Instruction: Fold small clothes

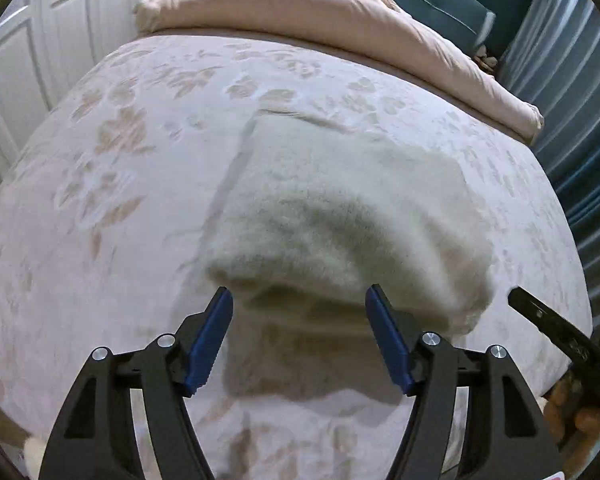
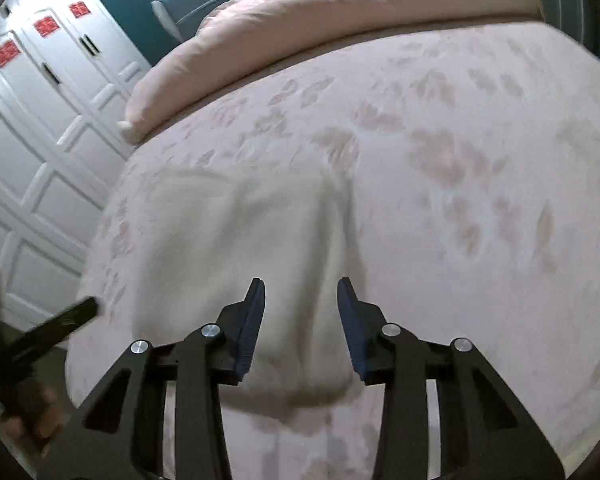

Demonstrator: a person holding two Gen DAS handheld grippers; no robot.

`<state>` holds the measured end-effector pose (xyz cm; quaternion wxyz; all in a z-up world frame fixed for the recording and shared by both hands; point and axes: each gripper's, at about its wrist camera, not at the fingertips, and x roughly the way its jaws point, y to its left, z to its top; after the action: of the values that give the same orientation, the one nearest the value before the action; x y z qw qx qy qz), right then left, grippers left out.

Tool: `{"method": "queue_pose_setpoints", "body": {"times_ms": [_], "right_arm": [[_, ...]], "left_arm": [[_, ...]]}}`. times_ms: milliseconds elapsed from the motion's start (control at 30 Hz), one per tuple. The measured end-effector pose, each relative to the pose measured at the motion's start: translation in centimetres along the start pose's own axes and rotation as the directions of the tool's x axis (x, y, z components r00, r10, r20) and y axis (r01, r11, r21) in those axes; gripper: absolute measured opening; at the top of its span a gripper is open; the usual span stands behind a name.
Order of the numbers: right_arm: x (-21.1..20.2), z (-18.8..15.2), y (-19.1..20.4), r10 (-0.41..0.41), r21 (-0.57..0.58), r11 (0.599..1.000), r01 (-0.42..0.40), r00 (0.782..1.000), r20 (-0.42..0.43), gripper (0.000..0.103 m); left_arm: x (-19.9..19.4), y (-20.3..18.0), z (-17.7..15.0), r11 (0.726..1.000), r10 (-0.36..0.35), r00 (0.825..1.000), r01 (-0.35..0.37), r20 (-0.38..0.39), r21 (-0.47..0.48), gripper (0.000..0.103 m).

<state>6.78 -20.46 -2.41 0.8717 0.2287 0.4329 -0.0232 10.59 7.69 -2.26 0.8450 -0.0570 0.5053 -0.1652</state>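
Observation:
A fuzzy cream-white garment (image 1: 348, 208) lies folded on the bed, its near edge rolled up and raised. My left gripper (image 1: 299, 294) is open, just in front of that near edge, holding nothing. In the right wrist view the same garment (image 2: 236, 240) lies flat with a fold ridge down its right side. My right gripper (image 2: 301, 285) is open above the garment's near right part, empty. The tip of the right gripper shows at the right edge of the left view (image 1: 540, 312); the left one shows at the left of the right view (image 2: 52, 328).
The bed (image 1: 120, 220) has a pale pink floral cover. A pink duvet (image 1: 320, 12) is bunched at the far end against a teal headboard (image 1: 440, 4). White wardrobe doors (image 2: 40, 120) stand left. Teal curtains (image 1: 572, 120) hang right.

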Motion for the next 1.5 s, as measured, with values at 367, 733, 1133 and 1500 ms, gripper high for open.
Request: {"method": "queue_pose_setpoints", "body": {"times_ms": [367,733,1133,1500], "right_arm": [[3.6,-1.0,3.1,0.092,0.025,0.996,-0.09,0.991,-0.097,0.063],[4.7,2.7,6.3,0.142,-0.029,0.989,-0.144,0.986,-0.085,0.018],[6.8,-1.3,-1.1,-0.106,-0.062,0.993,0.1,0.989,-0.102,0.029],[4.3,-0.5,-3.7,0.082,0.154,0.986,-0.061,0.988,-0.129,0.065]], "left_arm": [[1.9,-0.6,-0.8,0.994,0.088,0.996,-0.088,0.0,0.06,0.074],[7.0,2.6,-1.0,0.97,0.243,0.969,-0.242,-0.049,0.02,0.07],[8.0,4.3,-1.7,0.97,0.22,0.97,-0.229,-0.102,-0.086,0.073],[1.5,1.1,1.4,0.992,-0.094,0.995,0.096,0.02,-0.084,0.084]]}}
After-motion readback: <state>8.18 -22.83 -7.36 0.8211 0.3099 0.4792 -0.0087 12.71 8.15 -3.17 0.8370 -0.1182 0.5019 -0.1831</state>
